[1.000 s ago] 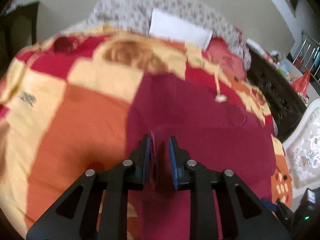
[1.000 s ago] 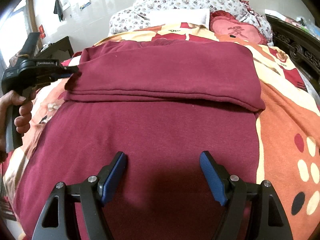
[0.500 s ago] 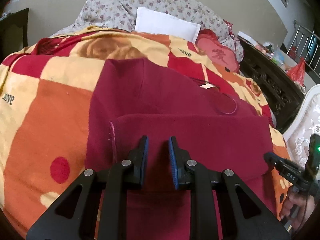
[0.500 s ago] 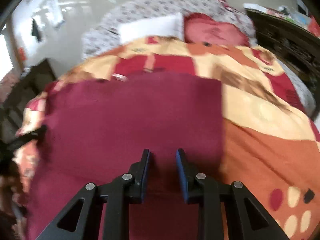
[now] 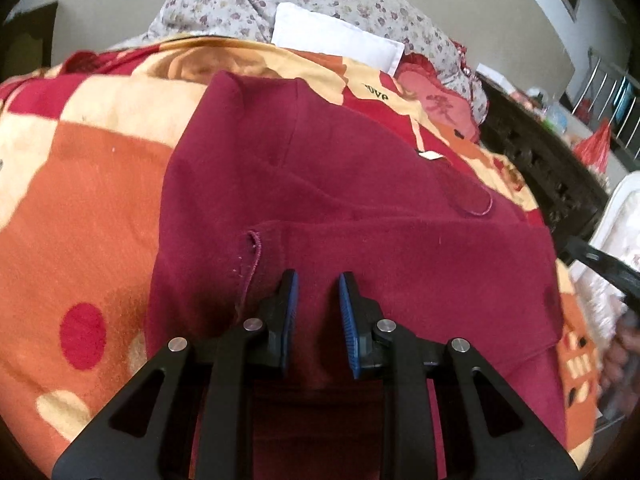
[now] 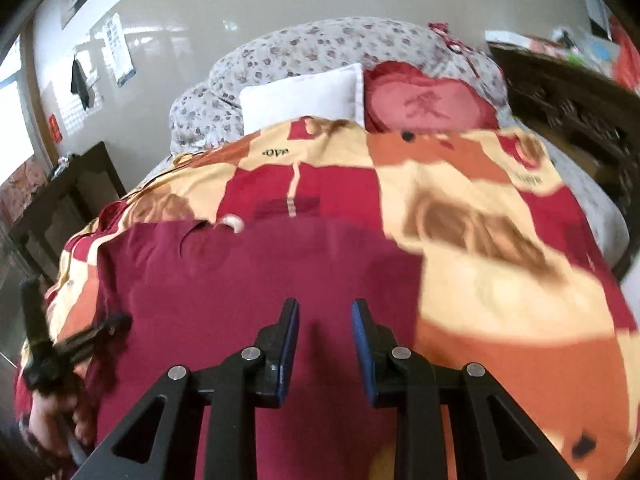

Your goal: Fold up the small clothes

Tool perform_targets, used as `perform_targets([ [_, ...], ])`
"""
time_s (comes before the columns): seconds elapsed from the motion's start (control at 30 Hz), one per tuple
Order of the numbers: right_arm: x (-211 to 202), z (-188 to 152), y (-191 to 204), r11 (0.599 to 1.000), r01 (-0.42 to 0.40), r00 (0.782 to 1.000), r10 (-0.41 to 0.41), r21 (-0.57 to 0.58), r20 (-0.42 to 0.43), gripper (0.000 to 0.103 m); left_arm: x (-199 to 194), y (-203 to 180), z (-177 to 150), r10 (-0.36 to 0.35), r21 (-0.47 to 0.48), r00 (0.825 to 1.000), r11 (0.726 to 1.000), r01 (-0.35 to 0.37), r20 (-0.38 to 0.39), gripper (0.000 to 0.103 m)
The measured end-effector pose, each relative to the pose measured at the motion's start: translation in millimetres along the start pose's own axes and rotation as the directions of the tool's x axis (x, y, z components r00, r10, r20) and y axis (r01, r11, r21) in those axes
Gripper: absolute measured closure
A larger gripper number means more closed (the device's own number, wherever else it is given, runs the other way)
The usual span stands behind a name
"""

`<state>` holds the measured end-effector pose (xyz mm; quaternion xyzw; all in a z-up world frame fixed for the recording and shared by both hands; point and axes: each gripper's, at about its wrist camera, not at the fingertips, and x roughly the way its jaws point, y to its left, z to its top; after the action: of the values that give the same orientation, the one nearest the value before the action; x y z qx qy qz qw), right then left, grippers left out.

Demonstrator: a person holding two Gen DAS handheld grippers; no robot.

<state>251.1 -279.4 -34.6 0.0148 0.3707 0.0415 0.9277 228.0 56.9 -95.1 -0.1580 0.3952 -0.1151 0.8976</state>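
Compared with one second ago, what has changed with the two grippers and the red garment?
The right gripper, open wide then, has narrowed onto the maroon garment and carried its near part toward the pillows. The left gripper stays clamped on the garment's folded edge. The patterned blanket lies unchanged.

Garment (image 5: 360, 184) maroon. Blanket (image 5: 80, 208) orange, cream, red blocks, red dot. Quilt (image 6: 304, 48) grey floral. Pillow (image 6: 300, 100) white. Gripper pads (image 5: 289, 312) blue.

My own black fingers (image 5: 280, 320) cover the near part of the maroon garment (image 5: 360, 184), so I cannot tell whether cloth sits between my pads, and the hand (image 6: 56, 420) holding my left gripper (image 6: 116, 322) is blurred at the picture's edge.
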Motion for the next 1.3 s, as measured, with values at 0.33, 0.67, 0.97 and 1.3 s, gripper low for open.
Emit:
perform_targets([
  [0.33, 61.8, -17.7, -25.7, 0.991, 0.13, 0.964, -0.132, -0.026, -0.232, 0.075, 2.7, -4.2, 1.2, 0.014, 0.007, 1.0, 1.0, -0.014, -0.003, 0.083],
  [0.67, 42.1, 21.0, -14.1, 0.988, 0.154, 0.977, -0.147, 0.031, -0.157, 0.061, 6.0, -10.8, -0.2, 0.066, 0.044, 0.998, 0.997, -0.066, -0.002, 0.083],
  [0.97, 77.1, -4.2, -29.0, 0.986, 0.12, 0.976, -0.096, 0.113, -0.197, 0.053, 6.1, -12.1, -0.8, 0.074, 0.05, 0.997, 0.996, -0.074, -0.002, 0.083],
  [1.3, 58.6, 8.0, -25.0, 0.984, 0.153, 0.963, -0.128, 0.089, -0.238, 0.051, 6.7, -11.7, -0.5, 0.073, 0.048, 0.997, 0.996, -0.073, -0.003, 0.083],
])
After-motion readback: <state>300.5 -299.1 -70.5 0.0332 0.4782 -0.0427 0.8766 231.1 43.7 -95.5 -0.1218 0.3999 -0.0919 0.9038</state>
